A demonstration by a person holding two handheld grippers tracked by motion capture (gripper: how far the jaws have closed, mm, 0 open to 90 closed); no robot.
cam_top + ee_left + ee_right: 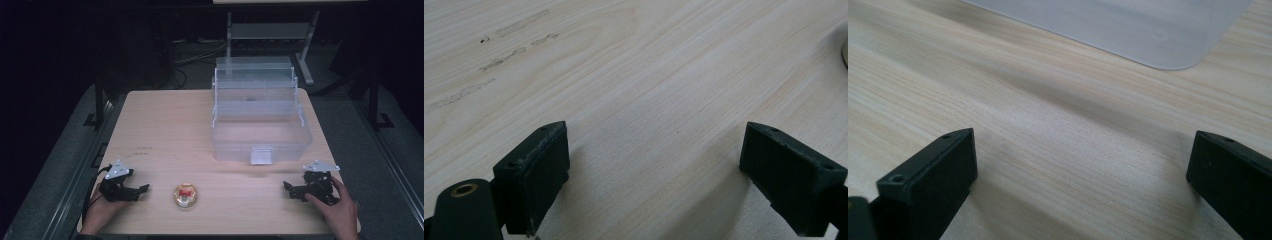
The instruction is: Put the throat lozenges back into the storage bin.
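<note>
Two hand-held grippers rest low on the table (pixel 165 125), one in each of your hands. Your left hand-held gripper (pixel 141 190) has its jaws spread wide with bare wood between them; the small round gold and red tin (pixel 185 195) lies just beyond its tips, apart from them. Your right hand-held gripper (pixel 289 188) is also wide, holding nothing, and points toward the tin from well off. The clear plastic box (pixel 260 135) with its lid raised stands ahead of this gripper, near but not touching.
</note>
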